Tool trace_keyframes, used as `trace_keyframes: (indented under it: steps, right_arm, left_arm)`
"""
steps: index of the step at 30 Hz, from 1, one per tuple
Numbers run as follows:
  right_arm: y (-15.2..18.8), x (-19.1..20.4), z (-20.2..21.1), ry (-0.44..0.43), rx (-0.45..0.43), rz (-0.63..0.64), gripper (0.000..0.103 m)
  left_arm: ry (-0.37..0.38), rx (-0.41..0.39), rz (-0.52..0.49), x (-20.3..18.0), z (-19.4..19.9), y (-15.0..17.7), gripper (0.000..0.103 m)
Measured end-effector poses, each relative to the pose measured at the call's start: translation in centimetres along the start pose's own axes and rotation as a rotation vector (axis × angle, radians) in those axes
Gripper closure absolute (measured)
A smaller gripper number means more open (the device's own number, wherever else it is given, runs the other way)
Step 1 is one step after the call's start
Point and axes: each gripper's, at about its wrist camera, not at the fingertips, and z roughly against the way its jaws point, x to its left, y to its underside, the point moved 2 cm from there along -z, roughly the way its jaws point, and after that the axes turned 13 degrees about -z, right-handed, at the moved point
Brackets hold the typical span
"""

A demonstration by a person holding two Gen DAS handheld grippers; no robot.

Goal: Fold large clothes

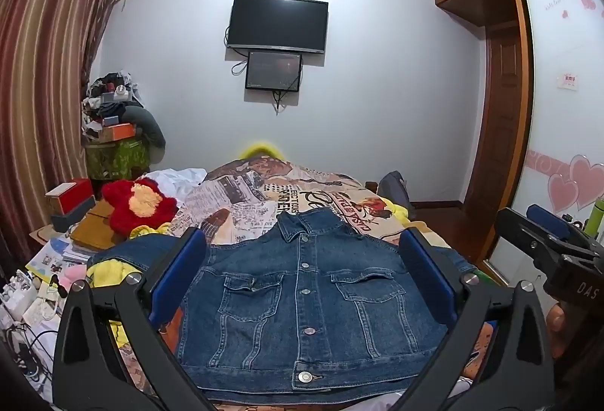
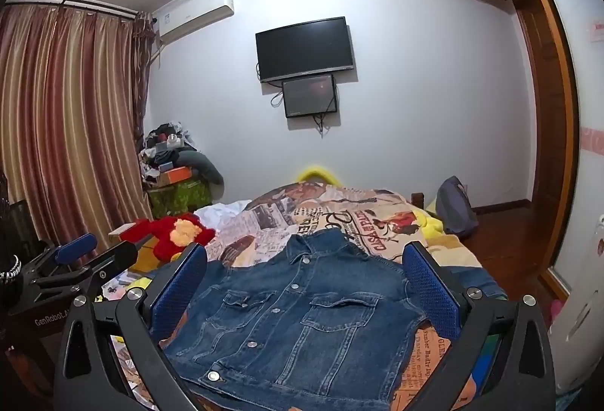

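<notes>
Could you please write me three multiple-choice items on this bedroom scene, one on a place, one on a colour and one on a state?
1. Where does the denim jacket lie?
A. Front up on the bed's printed blanket
B. Hung on the wardrobe door
C. Draped over the television

2. What colour are the pads of the left tongs?
A. Red
B. Blue
C. White

3. How is the jacket's front?
A. Wide open, lining showing
B. Buttoned shut
C. Already folded in half

Answers:
1 A, since the jacket is spread flat on the blanket with its collar away from the cameras.
2 B, since both pads beside the jacket show blue in the left wrist view.
3 B, since a line of metal buttons runs closed down the middle, both chest pockets facing up.

The right tongs stand open too, holding nothing.
</notes>
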Motion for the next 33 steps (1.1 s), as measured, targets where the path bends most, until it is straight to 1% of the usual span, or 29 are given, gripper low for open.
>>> trace_keyframes:
  steps: [11, 13, 33]
  right_arm:
    - [-0.36, -0.18, -0.13, -0.001, 0.007, -0.005, 0.000]
    - [-0.40, -0.18, -0.16, -0.001, 0.008, -0.004, 0.000]
    - [-0.57, -0.40, -0.28, -0.004, 0.011, -0.006, 0.000]
  left_arm:
    - [-0.002, -0.002, -0.001, 0.71, 0.13, -0.30, 0.000]
    - [-0.004, 0.000, -0.005, -0.04, -0.02, -0.21, 0.000]
    - [-0.001, -0.003, -0.010, -0.23, 0.09, -0.42, 0.000]
